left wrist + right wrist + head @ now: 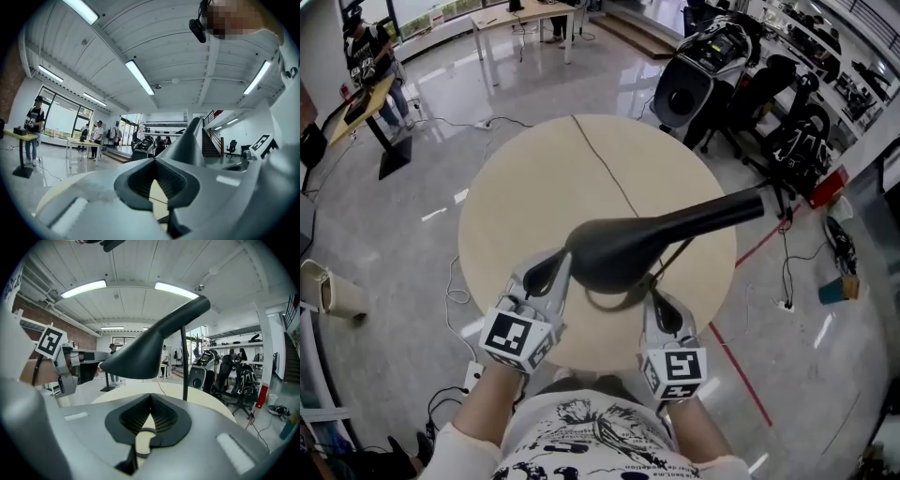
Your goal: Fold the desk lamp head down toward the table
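Currently left gripper point(546, 274) and right gripper point(664, 309) fingers clenched, empty; only right gripper view shows lamp stem point(183, 362) upright on bench point(206, 397).

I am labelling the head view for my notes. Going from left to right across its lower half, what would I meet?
A pale container on the floor, left hand-held gripper, right hand-held gripper, teal object on the floor. The desk lamp head overlaps the grippers, so it is left out.
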`<state>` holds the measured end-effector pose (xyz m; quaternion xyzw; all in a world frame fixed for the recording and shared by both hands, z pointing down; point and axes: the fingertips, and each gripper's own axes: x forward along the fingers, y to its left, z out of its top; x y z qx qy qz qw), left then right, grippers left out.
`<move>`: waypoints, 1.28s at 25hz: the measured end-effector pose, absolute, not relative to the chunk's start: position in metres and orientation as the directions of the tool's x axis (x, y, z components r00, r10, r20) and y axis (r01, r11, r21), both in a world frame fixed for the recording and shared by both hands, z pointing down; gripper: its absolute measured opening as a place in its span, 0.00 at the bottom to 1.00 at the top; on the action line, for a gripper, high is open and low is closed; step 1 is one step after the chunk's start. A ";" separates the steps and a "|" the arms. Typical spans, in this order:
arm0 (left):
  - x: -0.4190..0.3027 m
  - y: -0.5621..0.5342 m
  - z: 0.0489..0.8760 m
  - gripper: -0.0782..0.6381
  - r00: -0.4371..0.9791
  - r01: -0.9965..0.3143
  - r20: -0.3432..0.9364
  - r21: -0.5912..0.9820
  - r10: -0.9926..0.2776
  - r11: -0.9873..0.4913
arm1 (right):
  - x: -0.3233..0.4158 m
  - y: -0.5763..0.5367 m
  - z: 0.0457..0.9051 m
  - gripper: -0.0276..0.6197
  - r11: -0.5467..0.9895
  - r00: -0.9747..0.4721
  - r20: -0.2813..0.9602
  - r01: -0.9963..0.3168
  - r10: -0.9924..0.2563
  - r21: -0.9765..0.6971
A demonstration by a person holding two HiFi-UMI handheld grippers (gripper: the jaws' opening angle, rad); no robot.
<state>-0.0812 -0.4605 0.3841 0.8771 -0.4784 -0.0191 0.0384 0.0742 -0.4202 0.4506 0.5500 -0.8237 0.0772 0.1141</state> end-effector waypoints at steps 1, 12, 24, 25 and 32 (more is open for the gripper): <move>-0.081 -0.461 0.389 0.12 0.548 -0.833 0.014 0.093 -0.836 -0.545 | 0.074 -0.419 0.452 0.06 0.376 -0.362 0.278 -0.926 -0.889 -0.003; -0.059 -0.470 0.426 0.12 0.612 -0.789 0.098 0.139 -0.784 -0.599 | 0.080 -0.417 0.452 0.06 0.327 -0.315 0.299 -0.945 -0.901 -0.009; -0.058 -0.472 0.438 0.12 0.642 -0.763 0.114 0.197 -0.759 -0.616 | 0.077 -0.416 0.460 0.06 0.307 -0.289 0.326 -0.952 -0.900 0.003; -0.057 -0.471 0.438 0.12 0.645 -0.762 0.122 0.183 -0.755 -0.621 | 0.076 -0.416 0.460 0.06 0.307 -0.289 0.324 -0.952 -0.901 0.005; -0.066 -0.452 0.430 0.12 0.662 -0.749 0.151 0.168 -0.734 -0.641 | 0.069 -0.410 0.450 0.06 0.302 -0.280 0.310 -0.953 -0.908 0.023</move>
